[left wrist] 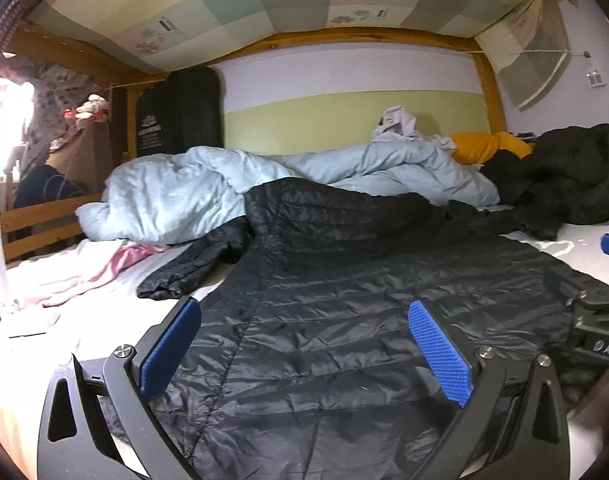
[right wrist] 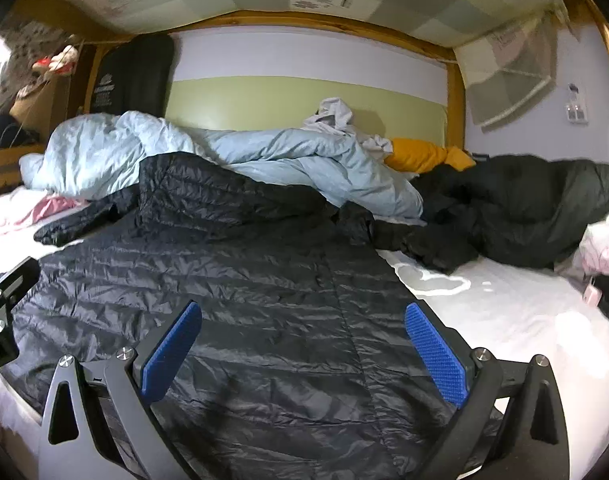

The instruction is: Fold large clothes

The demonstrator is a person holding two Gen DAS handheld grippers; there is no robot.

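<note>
A large black quilted jacket (left wrist: 344,312) (right wrist: 244,280) lies spread flat on the white mattress (right wrist: 504,312), its hem towards me and a sleeve (left wrist: 192,256) stretched out to the left. My left gripper (left wrist: 304,308) hovers open over the hem's left half, blue pads wide apart with nothing between them. My right gripper (right wrist: 304,312) hangs open above the hem's right half, also holding nothing. At the right edge of the left wrist view the right gripper's body (left wrist: 600,332) shows beside a hand.
A bunched light blue duvet (left wrist: 232,188) (right wrist: 240,156) lies behind the jacket. A second dark coat (right wrist: 524,208) is heaped at the right, an orange pillow (right wrist: 420,156) behind it. Pink cloth (left wrist: 100,268) lies at the left. A wooden bunk frame (left wrist: 384,36) hangs low overhead.
</note>
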